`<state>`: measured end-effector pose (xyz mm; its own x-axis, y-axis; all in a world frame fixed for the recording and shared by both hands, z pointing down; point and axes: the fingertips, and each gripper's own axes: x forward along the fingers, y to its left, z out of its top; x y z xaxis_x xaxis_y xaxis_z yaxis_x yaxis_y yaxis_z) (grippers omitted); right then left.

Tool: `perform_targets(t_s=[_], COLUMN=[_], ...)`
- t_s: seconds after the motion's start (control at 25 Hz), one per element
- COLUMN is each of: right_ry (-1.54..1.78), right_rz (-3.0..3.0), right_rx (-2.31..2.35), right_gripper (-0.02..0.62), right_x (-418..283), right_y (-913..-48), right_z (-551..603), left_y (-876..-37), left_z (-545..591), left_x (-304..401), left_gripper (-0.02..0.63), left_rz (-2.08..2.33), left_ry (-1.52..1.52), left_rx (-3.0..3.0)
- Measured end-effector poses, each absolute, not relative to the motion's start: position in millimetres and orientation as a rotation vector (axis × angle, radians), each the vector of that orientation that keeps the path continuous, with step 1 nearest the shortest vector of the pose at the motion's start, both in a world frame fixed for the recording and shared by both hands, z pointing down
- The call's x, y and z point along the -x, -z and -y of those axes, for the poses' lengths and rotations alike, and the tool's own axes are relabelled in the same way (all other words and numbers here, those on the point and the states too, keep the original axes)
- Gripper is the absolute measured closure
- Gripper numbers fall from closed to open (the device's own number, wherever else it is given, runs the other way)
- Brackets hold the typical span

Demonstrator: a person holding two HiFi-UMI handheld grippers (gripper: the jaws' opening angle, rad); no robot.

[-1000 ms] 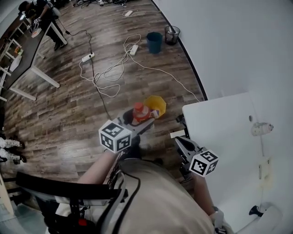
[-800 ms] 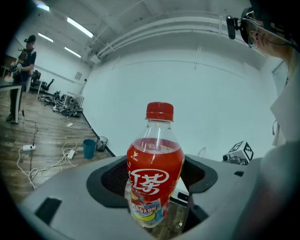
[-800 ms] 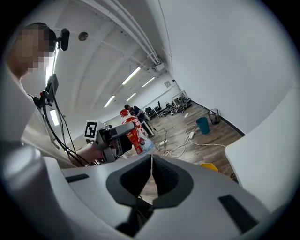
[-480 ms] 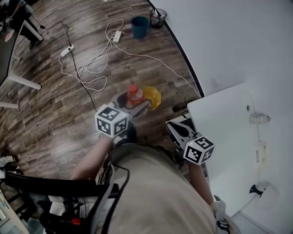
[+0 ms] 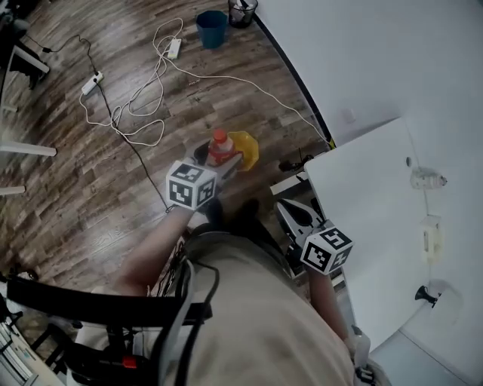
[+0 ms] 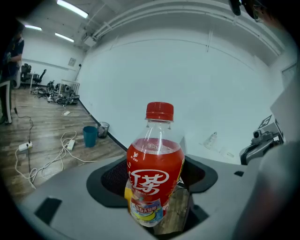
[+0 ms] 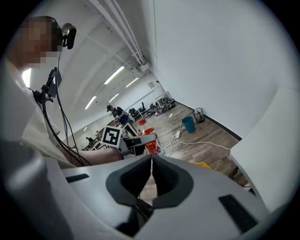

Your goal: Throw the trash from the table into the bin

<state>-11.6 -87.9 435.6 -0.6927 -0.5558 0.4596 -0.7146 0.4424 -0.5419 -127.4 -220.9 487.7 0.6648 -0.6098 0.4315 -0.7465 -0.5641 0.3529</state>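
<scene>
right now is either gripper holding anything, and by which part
The left gripper holds the red drink bottle by its lower body, at the label. The right gripper is shut and empty.

We take this for an open lab or office workroom: a wood-plank floor (image 5: 90, 196) strewn with loose white cables (image 5: 143, 113) and a power strip (image 5: 92, 81), a blue bucket (image 5: 212, 28) and mesh wastebasket (image 5: 243, 11) against bare white walls (image 5: 362, 60), a white desk (image 5: 370, 203), and ceiling strip lights (image 6: 71, 8).
</scene>
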Motion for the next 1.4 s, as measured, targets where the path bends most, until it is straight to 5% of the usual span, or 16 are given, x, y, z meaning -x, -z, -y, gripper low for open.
perform_targets(t_s=[0.72, 1.4], right_ry=[-1.203, -1.398], right_rz=[2.539, 2.407], right_rx=[-1.053, -1.062], right_gripper=[0.577, 0.577], right_x=[-79, 5], right_y=[-473, -612], right_z=[147, 203], left_y=[-623, -877], left_z=[294, 357], left_x=[46, 83], left_gripper=[0.273, 0.273], left_rz=[1.091, 0.954], left_ry=[-0.61, -0.76], left_rx=[-2.105, -2.016])
